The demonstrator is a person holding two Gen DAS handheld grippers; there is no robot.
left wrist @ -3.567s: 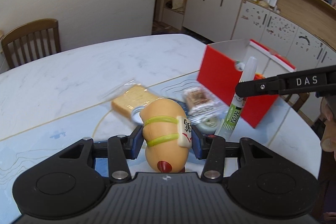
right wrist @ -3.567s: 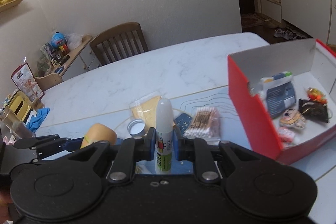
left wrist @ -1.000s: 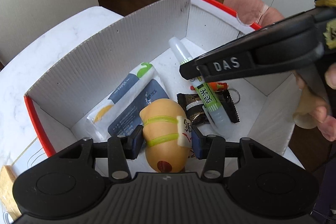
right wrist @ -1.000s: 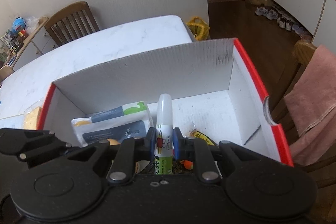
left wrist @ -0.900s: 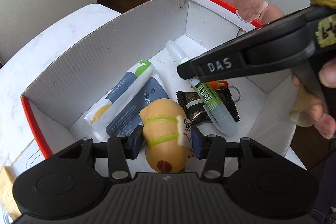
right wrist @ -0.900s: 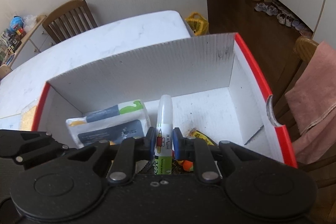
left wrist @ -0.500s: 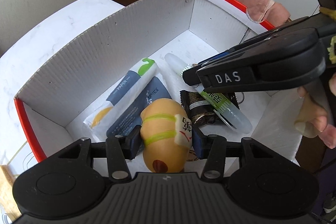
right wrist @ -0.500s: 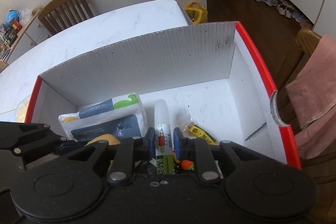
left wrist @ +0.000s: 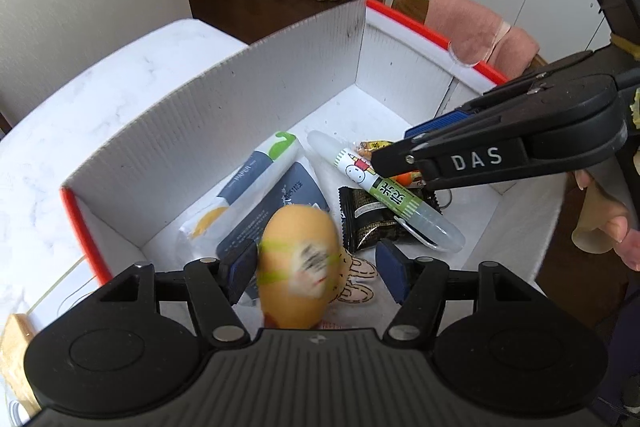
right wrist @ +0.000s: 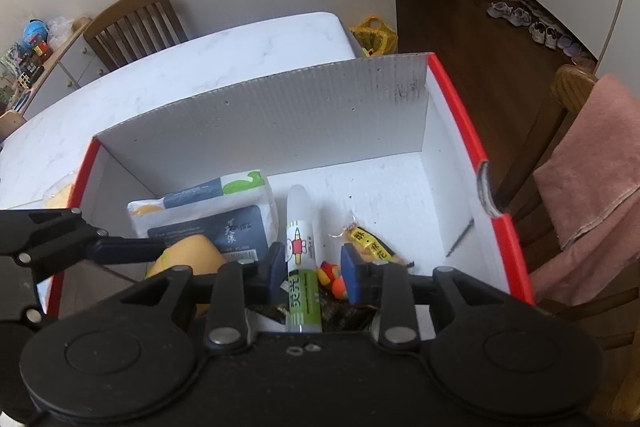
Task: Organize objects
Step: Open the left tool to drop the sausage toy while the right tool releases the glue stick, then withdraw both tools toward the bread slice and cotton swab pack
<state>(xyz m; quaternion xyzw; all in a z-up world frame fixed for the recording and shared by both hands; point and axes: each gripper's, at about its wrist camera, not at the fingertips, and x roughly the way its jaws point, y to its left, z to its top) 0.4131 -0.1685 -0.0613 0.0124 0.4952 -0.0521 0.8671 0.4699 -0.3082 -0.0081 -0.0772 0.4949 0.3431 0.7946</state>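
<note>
A red box with white inner walls (left wrist: 248, 99) fills both views. My left gripper (left wrist: 316, 267) hangs over its near corner, jaws opening. The tan egg-shaped toy (left wrist: 298, 263) with yellow-green bands sits blurred between the pads, and neither pad presses it. In the right wrist view the toy (right wrist: 188, 255) shows beside the left gripper (right wrist: 100, 247). My right gripper (right wrist: 312, 267) is also opening. The green-and-white glue stick (right wrist: 302, 255) lies loose between its pads. In the left wrist view the glue stick (left wrist: 384, 191) rests on a dark snack packet (left wrist: 368, 223), under the right gripper (left wrist: 396, 147).
Inside the box lie a tissue pack (left wrist: 256, 195), a yellow tagged packet (right wrist: 368, 239) and a small orange toy (right wrist: 332, 279). The box stands on a white marble table (right wrist: 200, 67). A pink towel (right wrist: 592, 167) hangs on a chair at the right. A wooden chair (right wrist: 136, 23) stands behind.
Both grippers' jaws have spread. The glue stick has dropped out of the right grip onto the things in the box. The toy has come loose between the left pads and is blurred.
</note>
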